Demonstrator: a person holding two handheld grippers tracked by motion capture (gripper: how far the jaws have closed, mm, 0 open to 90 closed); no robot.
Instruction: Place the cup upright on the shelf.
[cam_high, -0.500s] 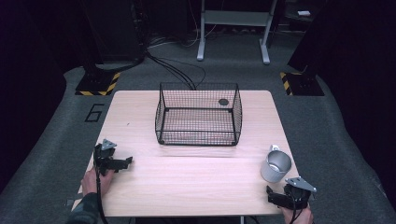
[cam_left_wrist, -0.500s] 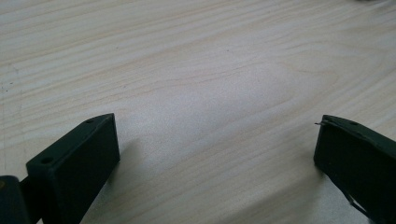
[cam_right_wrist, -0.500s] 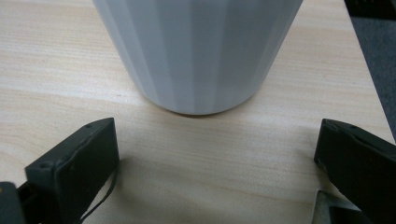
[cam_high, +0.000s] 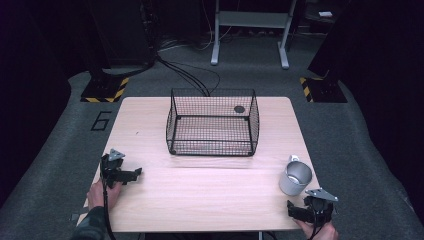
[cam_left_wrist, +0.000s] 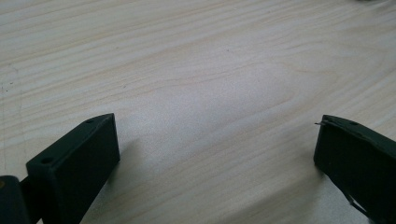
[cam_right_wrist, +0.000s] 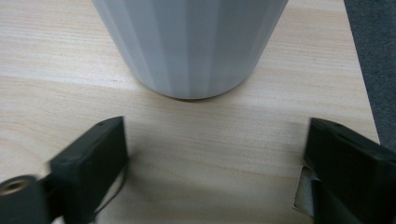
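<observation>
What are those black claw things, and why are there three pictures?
A person sits at a wooden table and holds a grabbing tool in each hand. The left gripper is by the table's left edge and the right gripper is near the right front corner. One camera hangs high above and sees the whole table. The other two cameras ride on the tools themselves, so you look out between each tool's two black jaws.

On the table stand a black wire basket and a grey cup. In the right gripper view the cup is just ahead of the open jaws, not touched. The left gripper's jaws are open too, over bare wood. Nothing is being held.
</observation>
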